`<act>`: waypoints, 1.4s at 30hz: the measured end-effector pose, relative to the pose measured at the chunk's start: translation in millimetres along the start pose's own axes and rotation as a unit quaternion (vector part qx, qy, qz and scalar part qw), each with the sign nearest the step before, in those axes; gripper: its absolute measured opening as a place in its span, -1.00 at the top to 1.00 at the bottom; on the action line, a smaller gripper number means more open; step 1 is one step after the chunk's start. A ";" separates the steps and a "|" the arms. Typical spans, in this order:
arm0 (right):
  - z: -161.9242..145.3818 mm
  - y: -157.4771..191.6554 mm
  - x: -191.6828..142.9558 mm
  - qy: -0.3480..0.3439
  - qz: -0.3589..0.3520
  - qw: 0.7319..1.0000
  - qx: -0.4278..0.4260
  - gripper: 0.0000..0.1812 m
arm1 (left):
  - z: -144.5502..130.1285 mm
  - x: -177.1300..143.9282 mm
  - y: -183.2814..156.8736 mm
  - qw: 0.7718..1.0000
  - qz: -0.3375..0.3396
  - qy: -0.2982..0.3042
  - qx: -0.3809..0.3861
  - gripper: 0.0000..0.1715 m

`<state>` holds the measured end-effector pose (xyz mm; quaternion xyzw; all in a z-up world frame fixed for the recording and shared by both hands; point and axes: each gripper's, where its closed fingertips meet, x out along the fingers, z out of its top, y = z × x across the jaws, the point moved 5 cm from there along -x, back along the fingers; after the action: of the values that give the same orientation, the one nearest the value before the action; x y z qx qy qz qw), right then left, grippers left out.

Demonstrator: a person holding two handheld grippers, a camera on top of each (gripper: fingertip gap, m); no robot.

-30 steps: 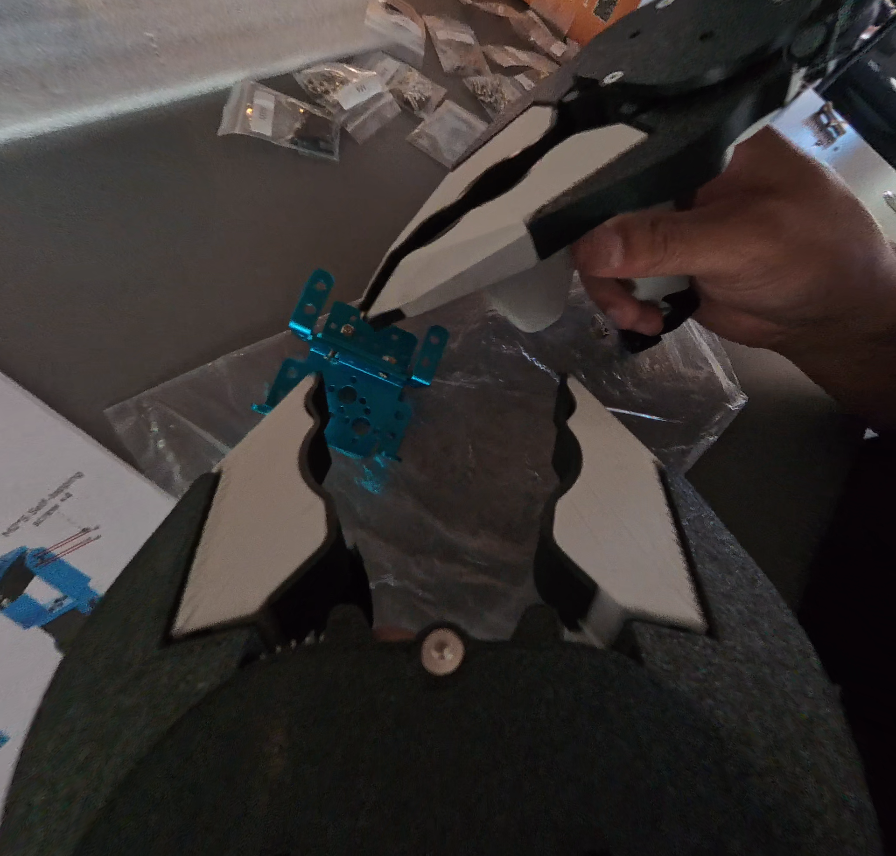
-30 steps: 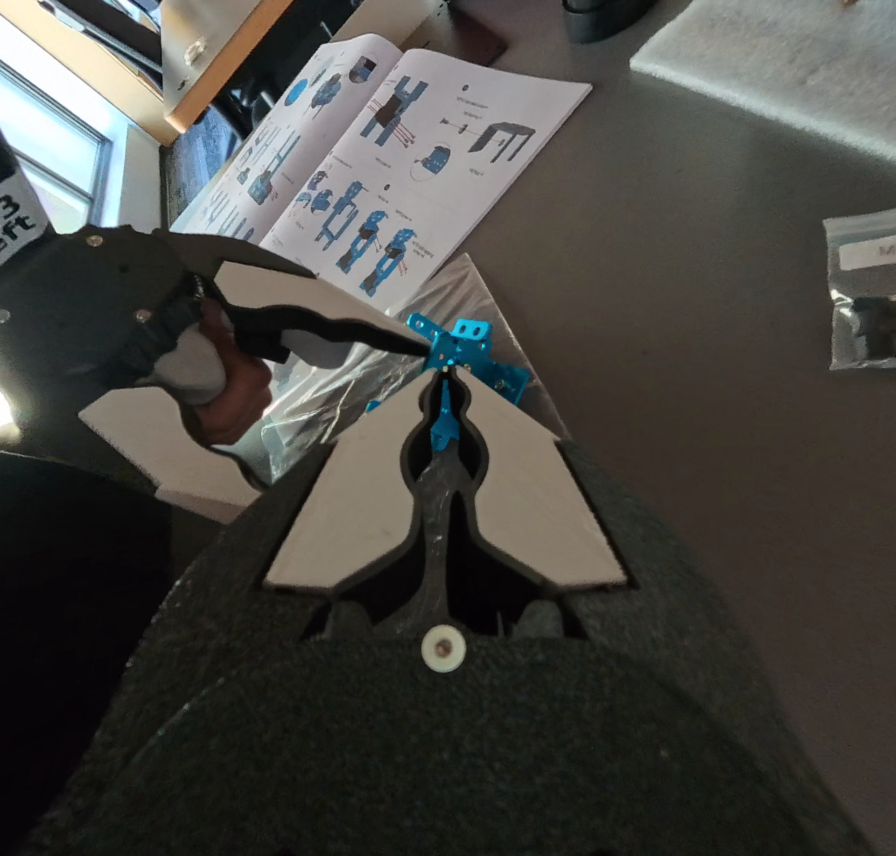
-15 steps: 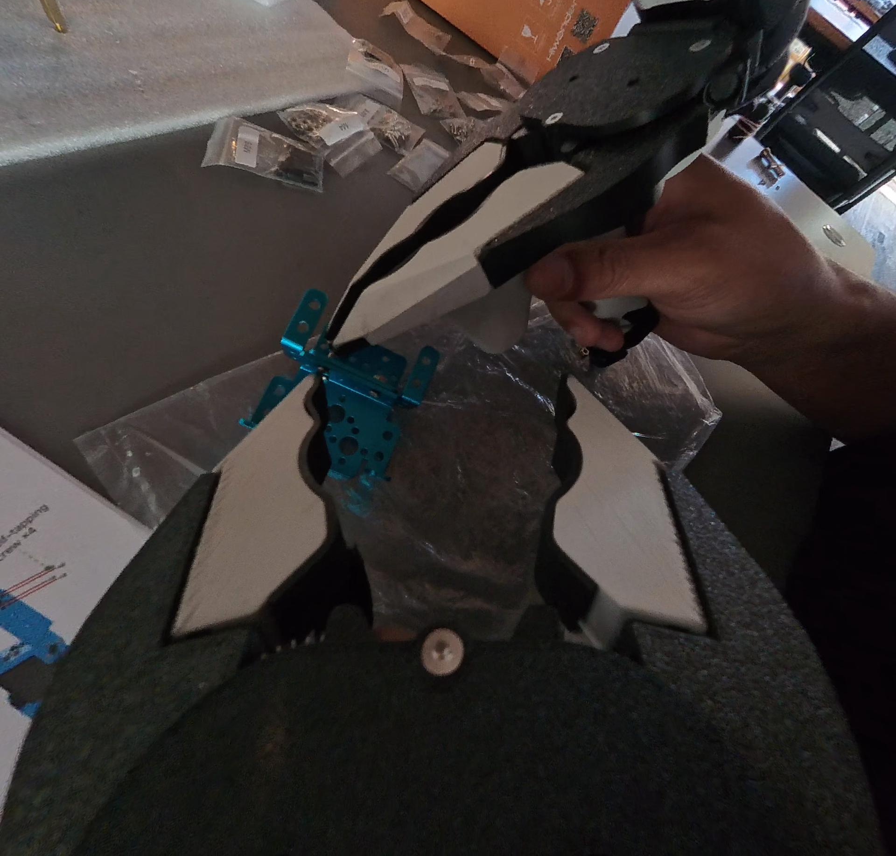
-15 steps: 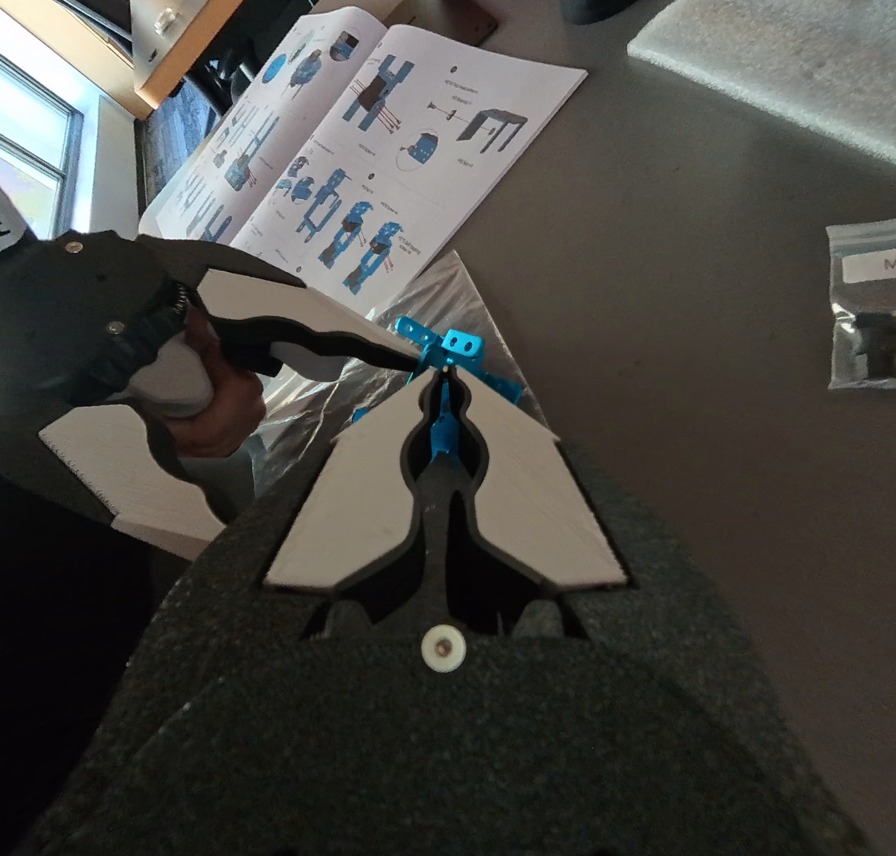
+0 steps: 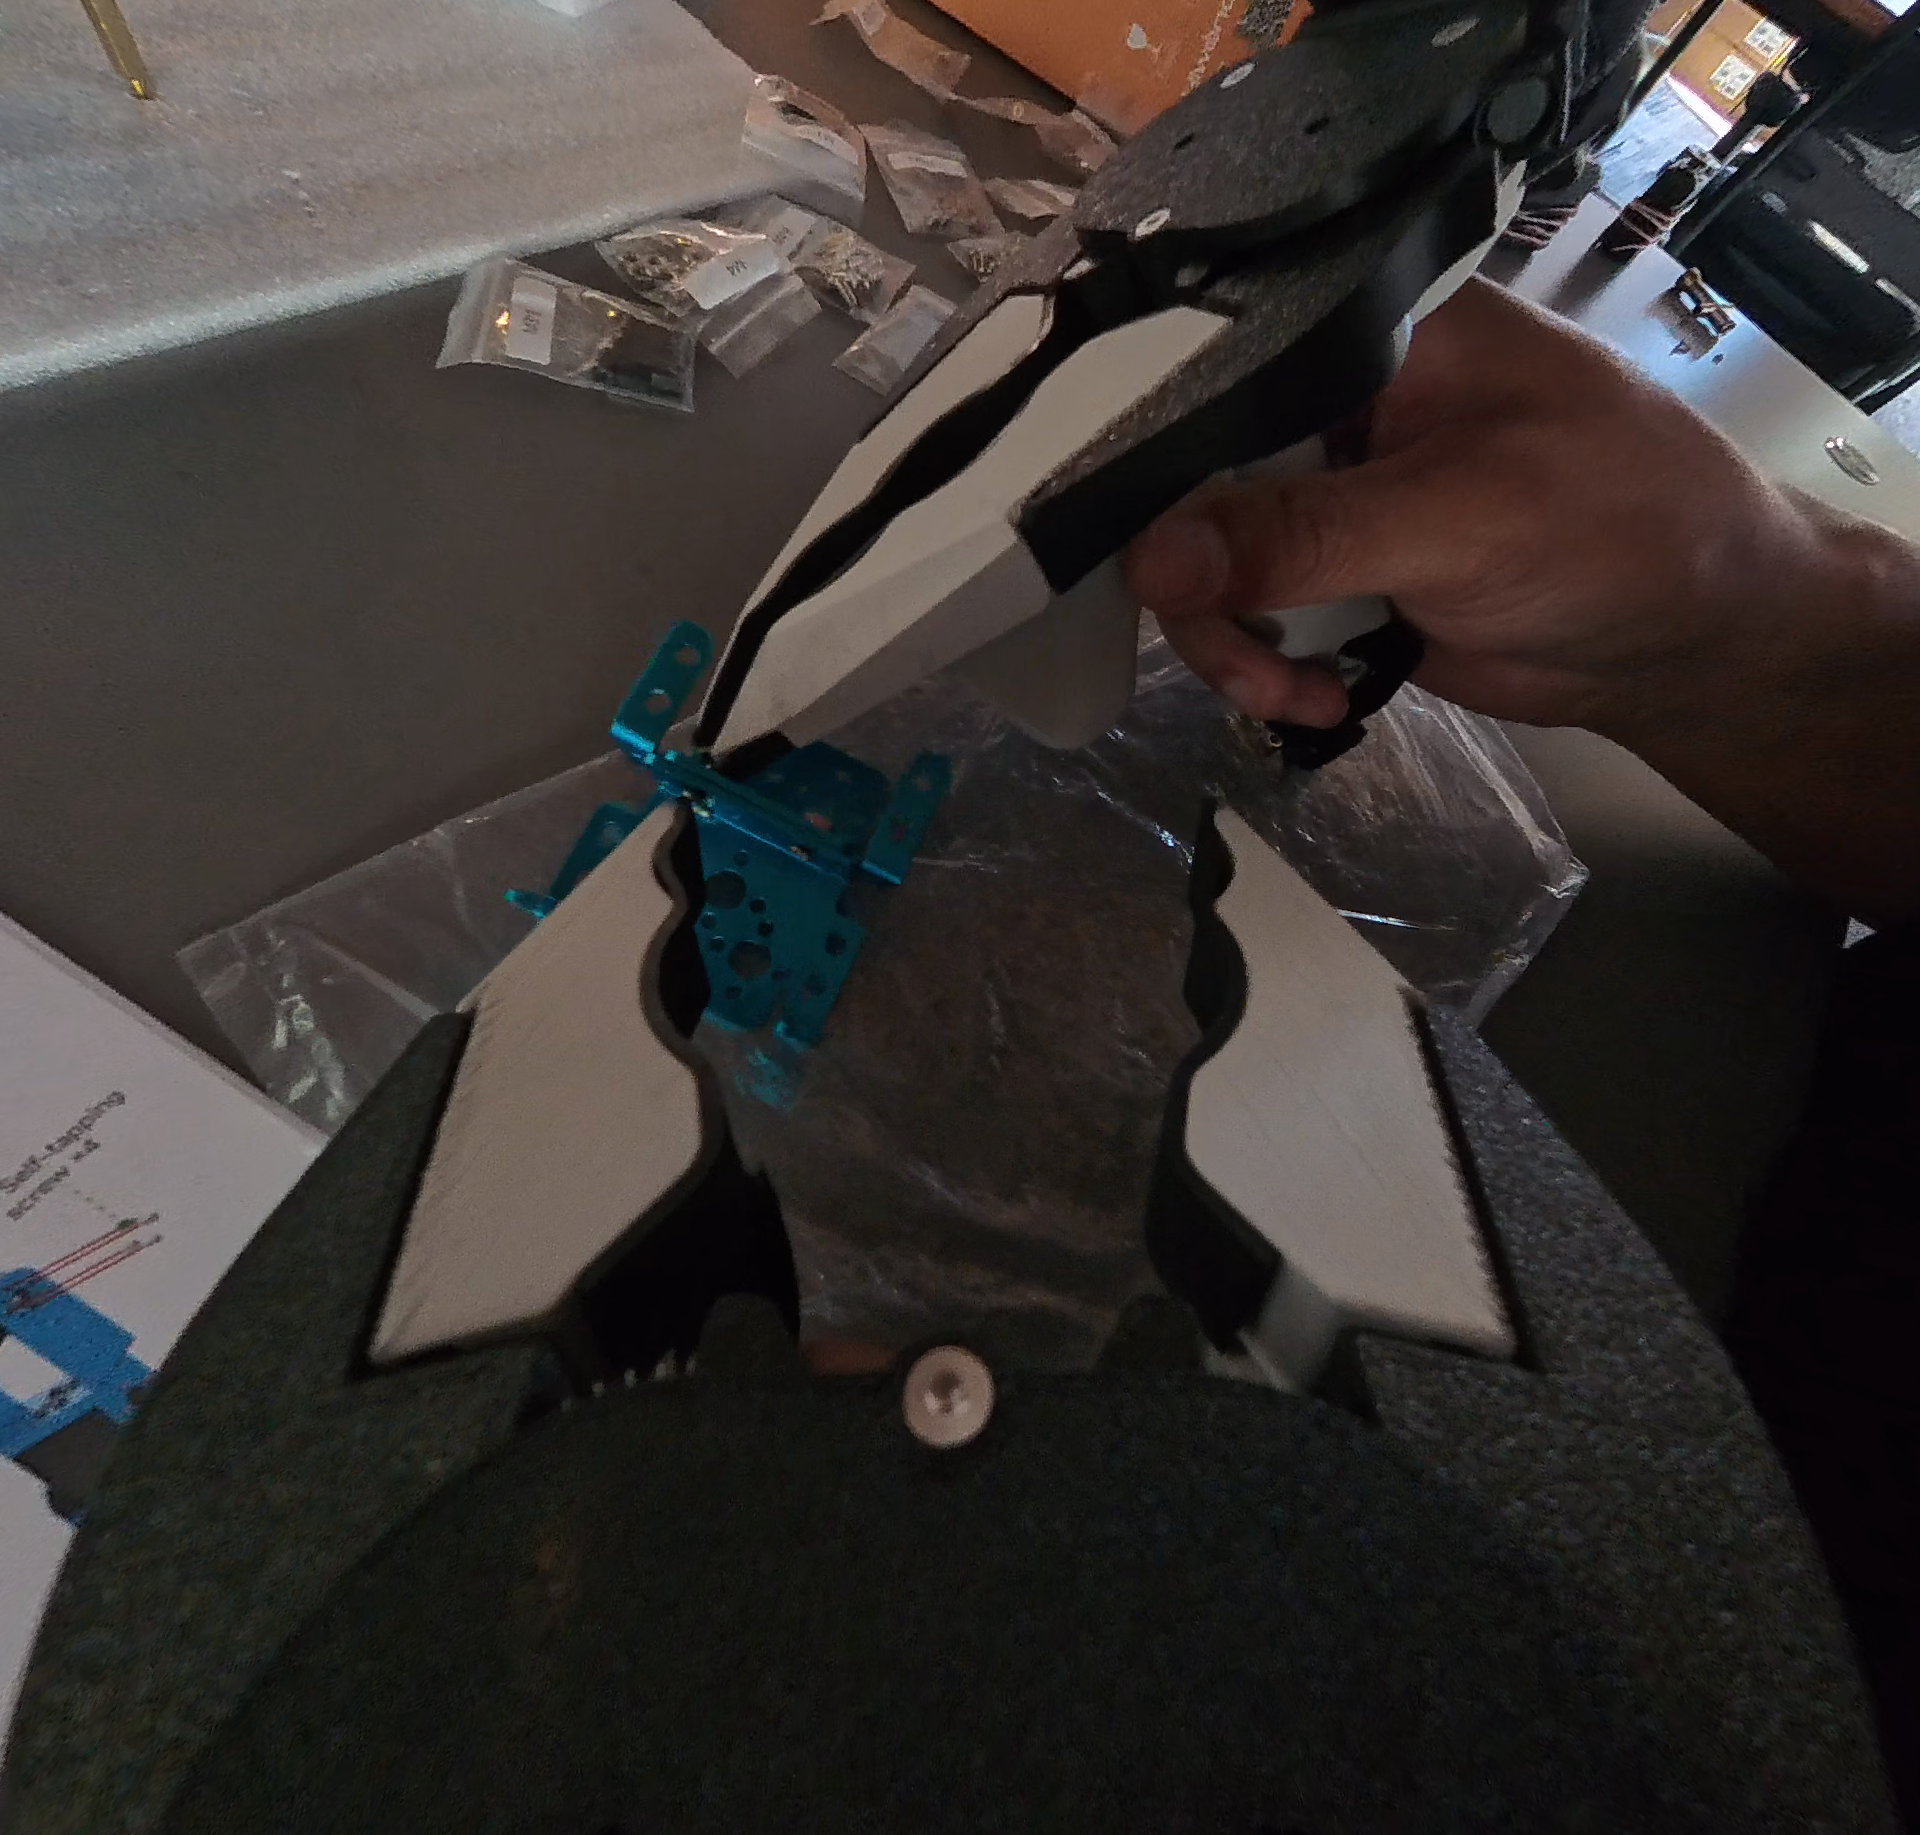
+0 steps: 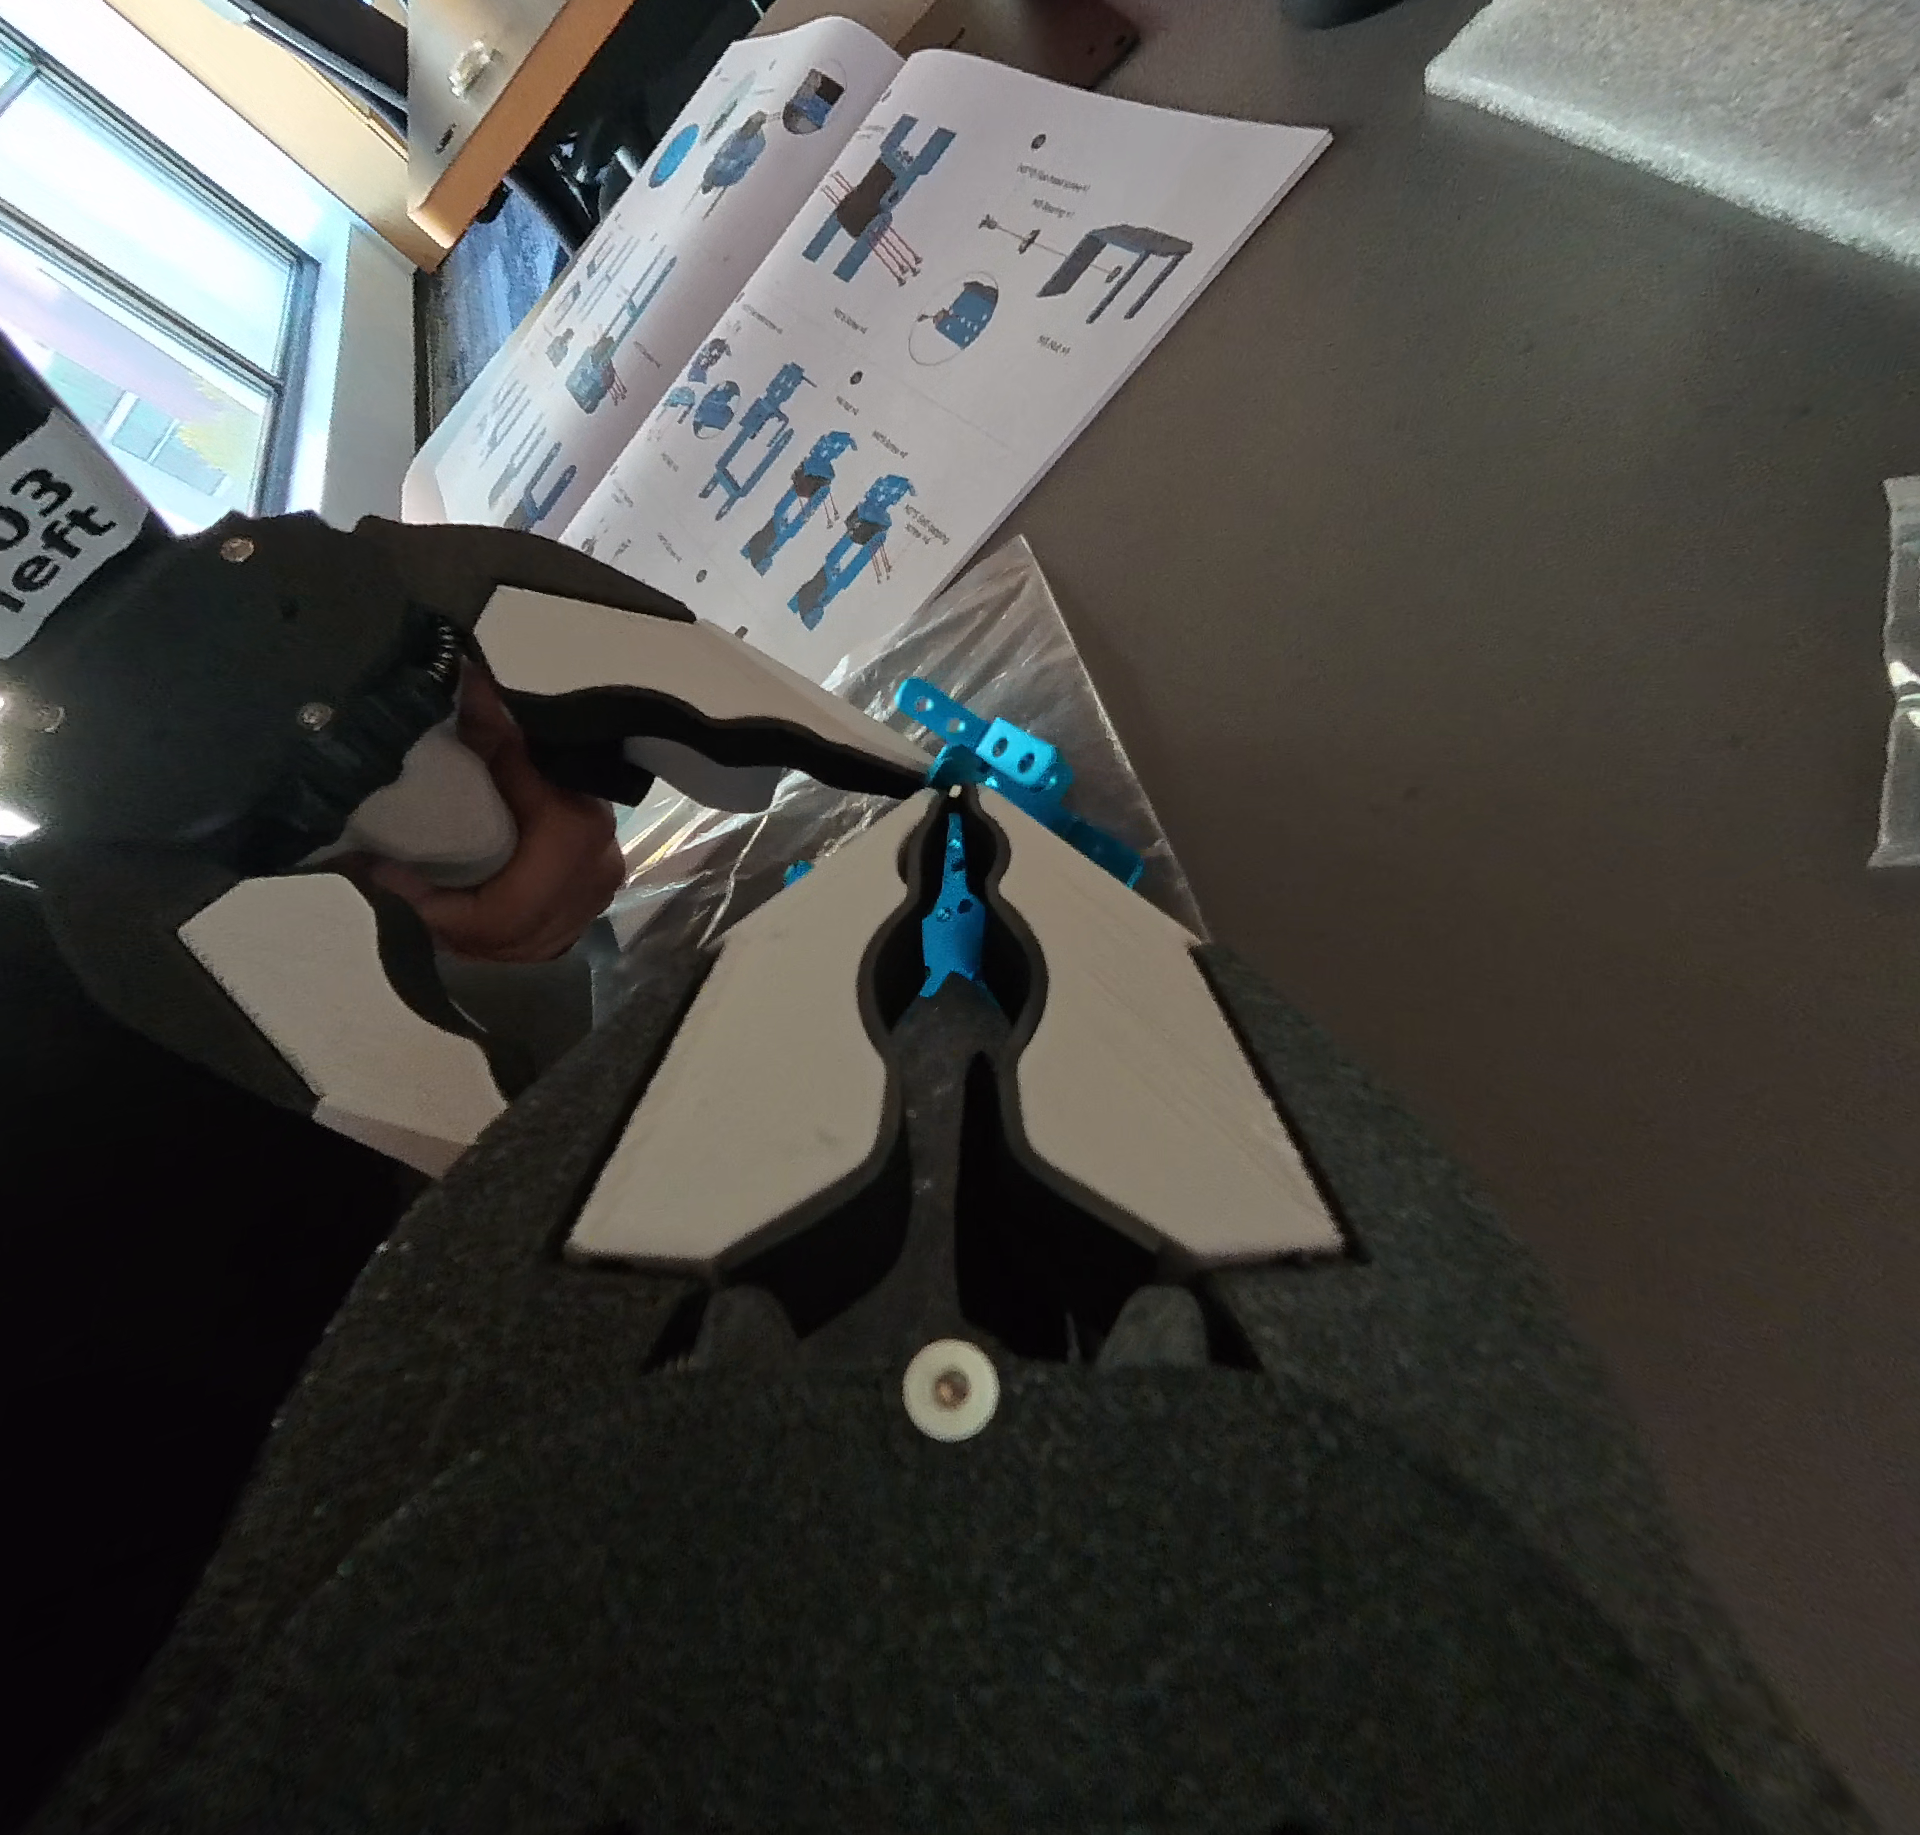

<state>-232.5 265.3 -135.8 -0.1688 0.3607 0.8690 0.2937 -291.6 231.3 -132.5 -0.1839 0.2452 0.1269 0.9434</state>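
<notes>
Since a second ago: both claws and blue bracket point(image 5: 774, 892) risen slightly above clear plastic bag point(image 5: 1039, 1006), grip unchanged. Left claw point(image 5: 935, 829): fingers spread wide, left finger touching bracket. Right claw point(image 6: 951, 798): tips pinched on bracket's edge. Right wrist view alone shows open manual point(image 6: 831, 331); left shows small parts bags point(image 5: 727, 279). Bracket's lower part is hidden behind fingers.

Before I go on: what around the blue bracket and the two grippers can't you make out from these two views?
- Left wrist view: blue bracket, its left side is hidden behind the left gripper finger.
- Right wrist view: right gripper tips cover their contact point with the bracket.
- Left wrist view: small parts bags, contents too small to identify.
- Right wrist view: clear plastic bag, mostly hidden behind both grippers.
</notes>
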 end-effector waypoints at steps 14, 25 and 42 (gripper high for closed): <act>-4.0 3.8 -2.9 0.002 0.042 0.998 0.043 0.90 | -1.0 1.8 0.1 1.000 0.018 0.002 0.005 -0.01; -5.6 4.1 -4.8 0.003 0.034 0.999 0.041 1.00 | -2.5 3.4 1.8 0.999 0.039 0.007 0.013 0.11; -3.2 4.4 -6.0 -0.002 0.006 1.000 0.010 1.00 | -4.4 7.1 4.2 0.996 0.077 0.019 0.030 0.28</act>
<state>-230.4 258.1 -132.6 -0.1623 0.3698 0.8673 0.2912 -288.8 234.4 -140.8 -0.1385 0.2803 0.1879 0.9311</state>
